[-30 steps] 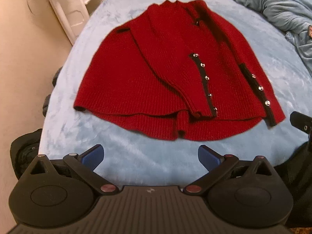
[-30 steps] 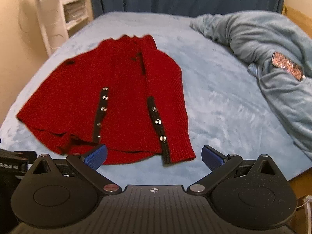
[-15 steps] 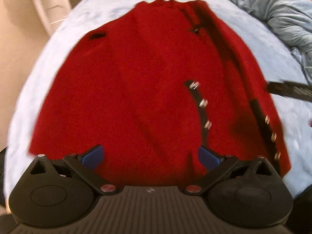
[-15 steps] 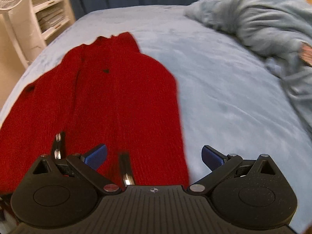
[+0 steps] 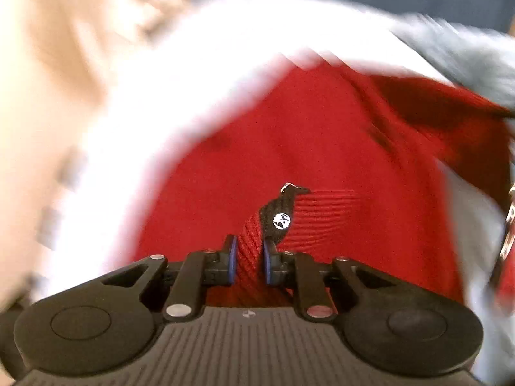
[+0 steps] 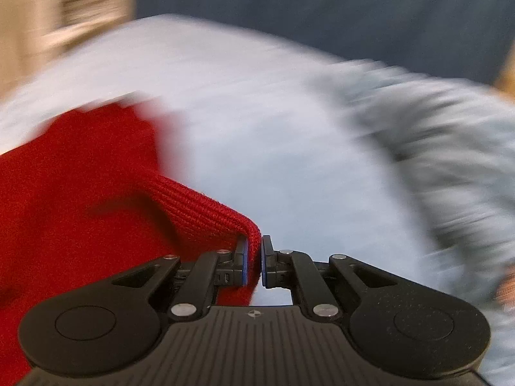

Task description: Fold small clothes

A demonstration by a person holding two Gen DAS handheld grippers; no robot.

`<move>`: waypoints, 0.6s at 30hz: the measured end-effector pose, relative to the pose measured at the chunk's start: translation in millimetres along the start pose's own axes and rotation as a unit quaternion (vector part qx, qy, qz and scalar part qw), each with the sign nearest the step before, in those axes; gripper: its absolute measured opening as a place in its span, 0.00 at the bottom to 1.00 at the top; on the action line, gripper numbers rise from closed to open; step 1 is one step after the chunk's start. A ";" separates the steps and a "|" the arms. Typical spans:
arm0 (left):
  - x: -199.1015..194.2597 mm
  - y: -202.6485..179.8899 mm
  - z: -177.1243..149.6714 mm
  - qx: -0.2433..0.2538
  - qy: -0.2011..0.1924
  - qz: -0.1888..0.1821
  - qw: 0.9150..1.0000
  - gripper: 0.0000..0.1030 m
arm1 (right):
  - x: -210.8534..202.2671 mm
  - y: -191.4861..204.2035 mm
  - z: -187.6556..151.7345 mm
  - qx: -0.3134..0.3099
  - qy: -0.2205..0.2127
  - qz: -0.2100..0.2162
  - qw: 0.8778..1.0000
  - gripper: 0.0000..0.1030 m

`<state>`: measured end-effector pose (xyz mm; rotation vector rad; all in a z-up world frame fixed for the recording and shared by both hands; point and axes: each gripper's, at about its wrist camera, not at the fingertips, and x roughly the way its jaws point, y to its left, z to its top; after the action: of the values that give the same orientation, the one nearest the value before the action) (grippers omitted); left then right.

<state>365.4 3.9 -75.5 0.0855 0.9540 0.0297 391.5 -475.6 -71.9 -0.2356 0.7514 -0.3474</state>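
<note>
bed [image 6: 273, 103] blurred, shelves [image 6: 87, 9] smeared

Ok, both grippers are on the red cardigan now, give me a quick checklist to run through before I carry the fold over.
1. Left gripper pinching the red cardigan, at the black button band: ok, jaws just closed on knit.
2. Right gripper pinching the ribbed edge: ok, just closed, though only a thin bite.
3. Held edge lifted off the bed: ok in the right wrist view.
4. Rest of the cardigan lying flat: cannot tell, blurred.
5. Crumpled blue blanket clear of the cardigan: cannot tell, too blurred.
</note>
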 end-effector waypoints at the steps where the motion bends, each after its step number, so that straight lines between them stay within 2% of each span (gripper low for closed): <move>1: 0.5 22.1 14.6 -0.024 -0.011 0.026 0.999 0.17 | 3.1 -14.7 7.3 0.017 -0.026 -0.051 0.998 0.09; 2: 1.1 43.7 27.1 -0.047 -0.023 0.049 0.997 0.18 | 2.5 -24.5 9.5 0.031 -0.042 -0.091 0.994 0.22; 3: 1.9 62.3 37.1 -0.060 -0.036 0.069 0.995 0.20 | -0.9 -32.9 7.1 0.047 -0.035 -0.103 0.993 0.49; 4: 2.3 77.3 41.8 -0.075 -0.042 0.082 0.993 0.25 | -6.3 -36.7 -0.1 0.061 -0.023 -0.081 0.995 0.61; 5: 2.1 89.1 43.1 -0.090 -0.045 0.085 0.991 0.40 | -16.4 -38.7 -14.0 0.078 -0.014 -0.036 0.996 0.70; 6: 0.7 95.7 40.1 -0.097 -0.044 0.081 0.991 0.49 | -29.2 -38.1 -33.9 0.092 -0.005 0.020 0.996 0.69; 7: -0.6 96.9 35.4 -0.101 -0.044 0.077 0.991 0.68 | -44.1 -34.3 -58.6 0.099 0.013 0.074 0.992 0.69; 8: -3.3 93.4 29.6 -0.100 -0.048 0.072 0.991 0.77 | -60.0 -29.0 -86.7 0.105 0.034 0.116 0.987 0.69; 11: -9.8 78.2 -4.7 -0.066 -0.040 0.046 0.996 0.80 | -104.5 -1.4 -166.9 0.090 0.092 0.182 0.975 0.68; 13: -20.2 72.3 -35.7 -0.051 -0.026 0.033 0.998 0.80 | -141.3 22.8 -218.0 0.071 0.108 0.188 0.974 0.68; 16: -37.6 58.2 -84.9 -0.023 -0.017 0.008 1.000 0.83 | -188.0 49.1 -269.5 0.062 0.117 0.196 0.972 0.68; 18: -52.3 49.6 -115.9 0.001 -0.015 -0.009 1.000 0.84 | -210.9 64.2 -287.1 0.053 0.111 0.214 0.969 0.69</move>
<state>241.2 56.9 -95.3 0.0787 0.9250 0.0119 61.7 -359.0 -165.0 0.0707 0.9784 -0.0005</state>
